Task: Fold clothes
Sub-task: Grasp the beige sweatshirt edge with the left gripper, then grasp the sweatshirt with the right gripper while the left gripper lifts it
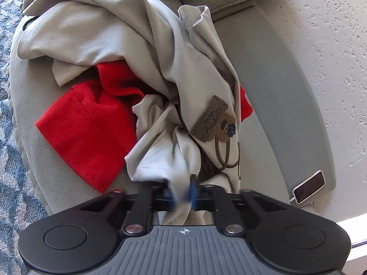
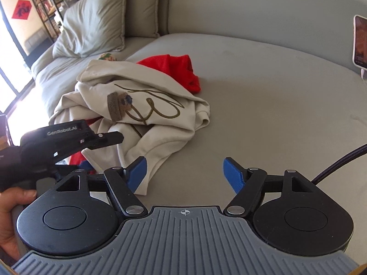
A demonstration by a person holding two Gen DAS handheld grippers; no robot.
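- The clothes sit in a crumpled heap on a grey sofa (image 2: 263, 73): a beige top (image 2: 142, 105) with a brown patch (image 1: 209, 121) and looping brown stitching lies over a red garment (image 1: 89, 135), which pokes out on the far side in the right wrist view.
- Step in hand, as I read it: picking the beige top out of the heap to spread it flat; no fold is made.
- The left gripper (image 1: 182, 196) is clenched on a low bunch of the beige top, the cloth running down between its blue pads (the picture is blurred just there).
- The right gripper (image 2: 184, 176) is released, jaws wide, nothing between them; its left pad (image 2: 137, 174) lies over the top's near hem, though I cannot tell if it touches.
- A hand (image 2: 11, 208) holds the left tool at the edge of the right wrist view.
- Next move, by my judgement: the right gripper needs a second hold on the hem or a shoulder, well apart from the left's, then both lift and draw the top clear of the red garment onto the bare cushion.
- Risk: the bunched grip may catch two layers, or drag the red garment along.
- A phone (image 1: 309, 186) leans against the sofa's back (clear of the work).
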